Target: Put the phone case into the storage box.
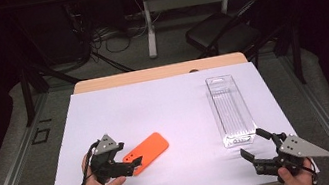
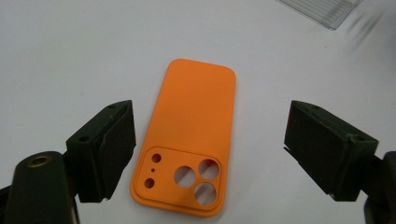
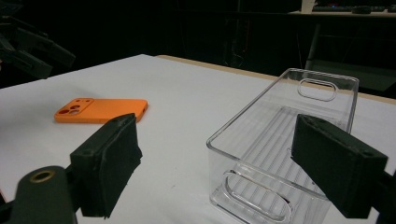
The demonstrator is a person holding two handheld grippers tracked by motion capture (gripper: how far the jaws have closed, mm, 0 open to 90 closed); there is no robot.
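An orange phone case lies flat on the white table, camera cutouts facing up, well apart from the upright, empty clear plastic bin.

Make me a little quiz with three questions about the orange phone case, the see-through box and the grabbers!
1. Where does the orange phone case lie?
A. inside the clear bin
B. flat on the white sheet, before the left gripper
C. on the floor

2. How many round holes, big and small, does the case have in its camera corner?
A. two
B. six
C. nine

3. How do the jaws of the left gripper stand?
A. open, one each side of the case
C. shut on the case
B. shut on the bin

Answers: 1 B, it rests on the white sheet, apart from the clear bin. 2 B, the left gripper view shows six. 3 A, both jaws stand clear of the case.
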